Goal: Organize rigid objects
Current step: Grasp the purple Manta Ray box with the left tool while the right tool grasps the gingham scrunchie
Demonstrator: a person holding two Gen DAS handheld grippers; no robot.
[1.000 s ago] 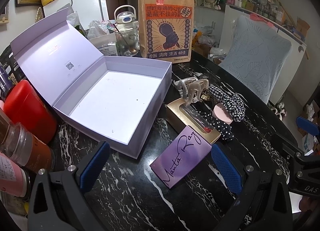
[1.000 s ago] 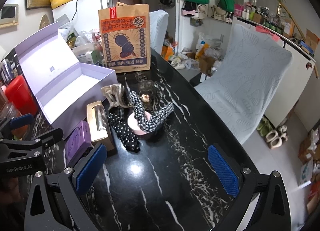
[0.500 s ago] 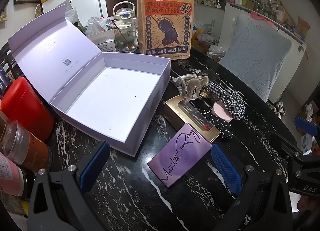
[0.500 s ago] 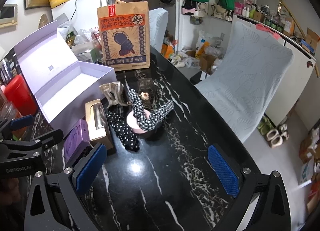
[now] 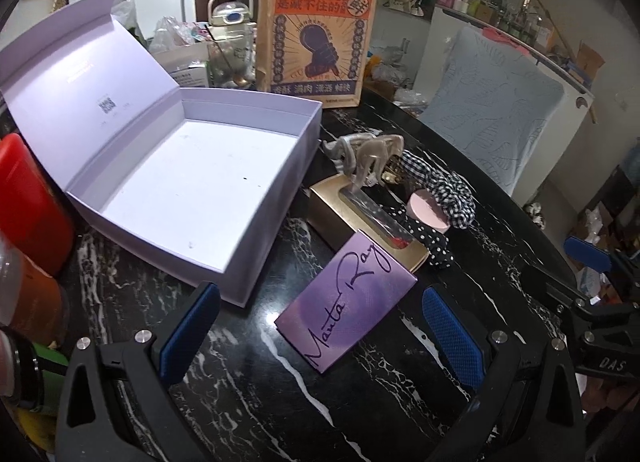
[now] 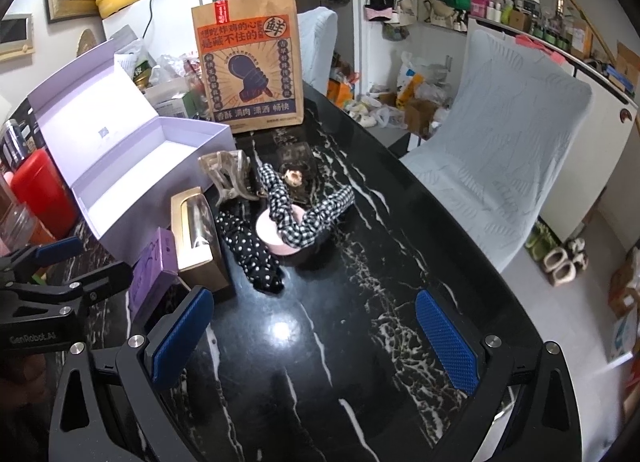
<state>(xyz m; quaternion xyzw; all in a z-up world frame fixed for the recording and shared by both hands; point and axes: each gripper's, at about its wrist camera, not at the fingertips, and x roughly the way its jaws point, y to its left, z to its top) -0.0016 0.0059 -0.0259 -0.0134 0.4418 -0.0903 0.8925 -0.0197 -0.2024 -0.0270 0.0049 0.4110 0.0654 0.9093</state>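
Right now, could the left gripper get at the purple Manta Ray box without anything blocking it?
Probably yes. The left gripper is open, and the purple box lies on the table directly ahead between its fingers; only the gold box touches its far end.

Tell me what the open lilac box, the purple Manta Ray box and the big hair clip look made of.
Open lilac box: rigid matte paperboard, judging by its thick folded walls and crisp lid crease. Purple Manta Ray box: thin printed card with a slight sheen. Hair clip: probably glossy translucent beige plastic, with light showing through its teeth.
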